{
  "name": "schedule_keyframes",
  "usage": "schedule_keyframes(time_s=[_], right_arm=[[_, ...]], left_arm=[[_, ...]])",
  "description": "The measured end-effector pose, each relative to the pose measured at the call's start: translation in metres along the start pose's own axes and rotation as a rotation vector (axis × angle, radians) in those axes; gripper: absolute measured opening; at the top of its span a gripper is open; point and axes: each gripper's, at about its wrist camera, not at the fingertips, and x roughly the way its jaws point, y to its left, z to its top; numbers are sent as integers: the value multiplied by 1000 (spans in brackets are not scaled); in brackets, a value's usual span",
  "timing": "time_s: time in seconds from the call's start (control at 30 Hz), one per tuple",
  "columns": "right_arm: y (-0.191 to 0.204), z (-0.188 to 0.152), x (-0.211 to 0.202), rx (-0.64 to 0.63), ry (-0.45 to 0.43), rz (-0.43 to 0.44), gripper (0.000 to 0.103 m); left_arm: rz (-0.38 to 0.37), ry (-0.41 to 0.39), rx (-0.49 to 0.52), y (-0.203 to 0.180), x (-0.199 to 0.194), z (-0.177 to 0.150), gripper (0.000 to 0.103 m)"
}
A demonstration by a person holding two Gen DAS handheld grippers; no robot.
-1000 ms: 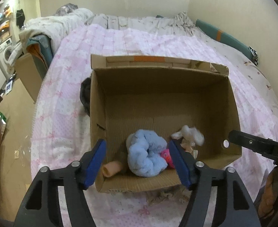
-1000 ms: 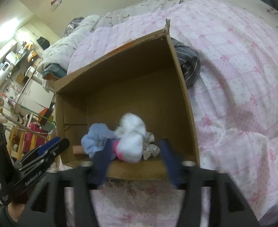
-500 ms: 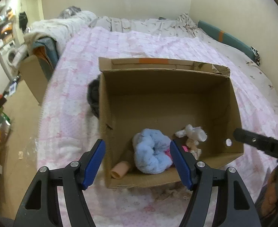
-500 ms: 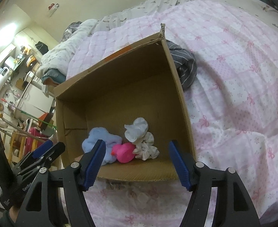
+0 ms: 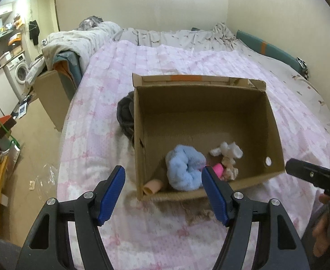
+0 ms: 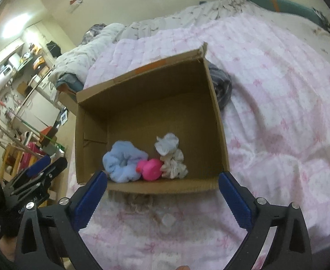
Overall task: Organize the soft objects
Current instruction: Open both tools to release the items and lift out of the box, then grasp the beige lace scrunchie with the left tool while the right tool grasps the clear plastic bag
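**Cardboard box on a pink bed, four soft items gathered at its near wall**

Cardboard, plain brown, forms an open box point(image 5: 207, 121) sitting on a bed covered by a pink and white quilt point(image 5: 102, 121) printed with small bows. Both cameras look down into the box from just in front of it.

Inside, everything lies bunched against the near wall. A fluffy light blue scrunchie point(image 5: 185, 168) sits left of centre. Touching its right side is a bright pink soft toy point(image 6: 150, 169), mostly hidden in the left view. Right of the toy, a white crumpled cloth point(image 6: 172, 159) rests against it. In the near left corner lies a small peach-coloured piece point(image 5: 152, 186), apart from the scrunchie; what it is cannot be told.

The left gripper point(image 5: 163, 194) hangs above the quilt in front of the box, its blue-padded fingers spread wide and holding nothing. The right gripper point(image 6: 162, 202) is likewise spread wide and empty, its pads framing the near wall of the box from above.

A dark grey striped garment point(image 6: 221, 85) lies on the quilt, touching the outside of the box's far side wall. Beyond the bed stands a washing machine point(image 5: 21, 72) among cluttered shelves.
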Motion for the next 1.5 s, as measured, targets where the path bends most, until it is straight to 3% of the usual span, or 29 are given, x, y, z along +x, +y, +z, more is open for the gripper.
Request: schedule_keyframes(time_s=[0.23, 0.63, 0.87, 1.03, 1.1, 1.43, 1.5], right_arm=[[-2, -14, -6, 8, 4, -19, 103], [-17, -44, -4, 46, 71, -82, 103], [-24, -49, 14, 72, 142, -123, 103], [-14, -60, 53, 29, 293, -92, 103], [-5, -64, 68, -7, 340, -77, 88], [23, -73, 121, -171, 394, -171, 86], [26, -76, 128, -203, 407, -191, 75]], left_arm=[[-37, 77, -46, 1, 0, -22, 68], [-1, 176, -138, 15, 16, -49, 68], [14, 200, -191, 25, 20, -53, 68], [6, 233, -195, 23, 28, -54, 68], [1, 241, -198, 22, 29, -55, 68], [-1, 262, -206, 23, 36, -57, 68], [-3, 275, -211, 23, 41, -58, 68]])
